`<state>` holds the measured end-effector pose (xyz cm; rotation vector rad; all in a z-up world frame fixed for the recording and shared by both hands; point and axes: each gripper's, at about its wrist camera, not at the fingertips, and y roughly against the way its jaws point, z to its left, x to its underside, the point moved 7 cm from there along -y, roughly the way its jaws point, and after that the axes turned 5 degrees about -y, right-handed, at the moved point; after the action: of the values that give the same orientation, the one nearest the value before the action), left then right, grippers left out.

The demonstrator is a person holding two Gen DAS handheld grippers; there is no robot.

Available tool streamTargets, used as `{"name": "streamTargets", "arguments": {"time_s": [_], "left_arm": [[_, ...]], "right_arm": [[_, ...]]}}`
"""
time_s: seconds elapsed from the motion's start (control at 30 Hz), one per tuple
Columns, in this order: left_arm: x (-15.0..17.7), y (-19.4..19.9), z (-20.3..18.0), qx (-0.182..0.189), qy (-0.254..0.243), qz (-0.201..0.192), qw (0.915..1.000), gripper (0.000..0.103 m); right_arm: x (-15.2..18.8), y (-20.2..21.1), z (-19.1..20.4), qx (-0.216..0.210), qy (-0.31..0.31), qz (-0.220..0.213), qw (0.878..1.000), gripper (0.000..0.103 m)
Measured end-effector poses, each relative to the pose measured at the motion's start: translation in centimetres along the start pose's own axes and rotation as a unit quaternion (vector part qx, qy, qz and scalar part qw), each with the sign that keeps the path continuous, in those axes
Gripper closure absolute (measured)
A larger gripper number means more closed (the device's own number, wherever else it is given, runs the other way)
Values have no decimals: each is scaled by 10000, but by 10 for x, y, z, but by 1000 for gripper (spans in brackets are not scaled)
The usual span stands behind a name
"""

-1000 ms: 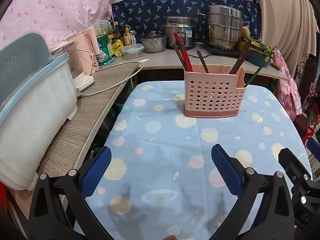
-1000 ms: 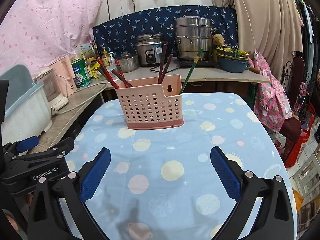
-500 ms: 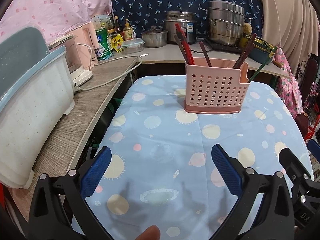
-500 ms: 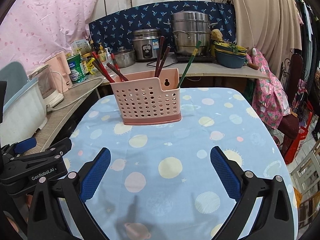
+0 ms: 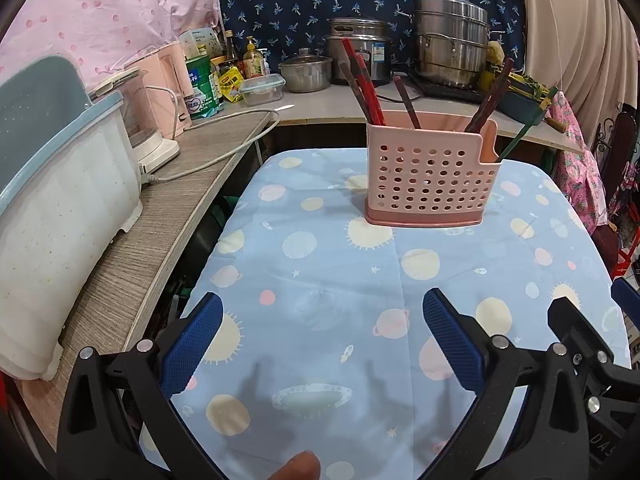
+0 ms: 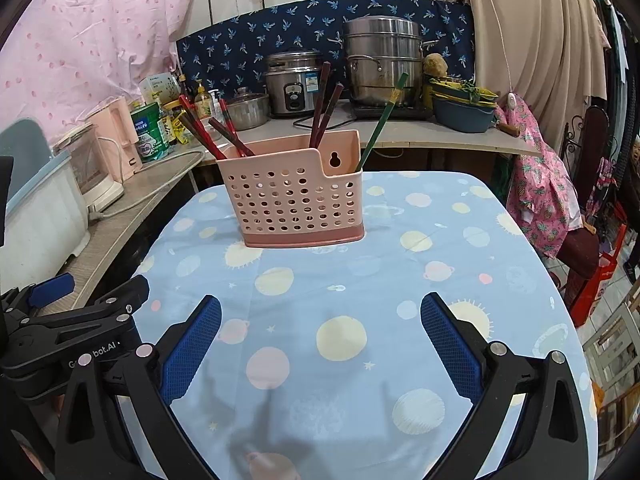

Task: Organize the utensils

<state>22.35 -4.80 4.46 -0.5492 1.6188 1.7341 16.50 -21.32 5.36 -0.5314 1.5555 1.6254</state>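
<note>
Chopsticks, red and brown (image 6: pixel 202 134) plus one green (image 6: pixel 380 122), stand tilted in a perforated pink plastic holder (image 6: pixel 298 200) at the far middle of a blue planet-print tablecloth (image 6: pixel 360 280). Near it, the left gripper (image 5: pixel 320 332) and right gripper (image 6: pixel 320 330) gape wide, holding nothing.

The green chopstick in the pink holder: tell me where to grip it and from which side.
Grip the green chopstick on its bare upper shaft, well above the pink holder. It leans out to the right, alone in the low-walled end compartment, so come from above and the right with the open right hand-held gripper, fingers across the shaft, then pull along its slant.
</note>
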Motion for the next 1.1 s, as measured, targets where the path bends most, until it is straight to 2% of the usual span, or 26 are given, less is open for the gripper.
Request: {"name": "streamTargets", "arguments": {"time_s": [0.67, 1.1], "left_arm": [[-13, -22, -3, -33, -59, 9, 10000, 7], [-35, -42, -10, -36, -103, -69, 9999, 7]], "right_arm": [[-6, -28, 0, 11, -31, 128, 9999, 7], [-27, -55, -6, 44, -74, 105, 9999, 7]]}}
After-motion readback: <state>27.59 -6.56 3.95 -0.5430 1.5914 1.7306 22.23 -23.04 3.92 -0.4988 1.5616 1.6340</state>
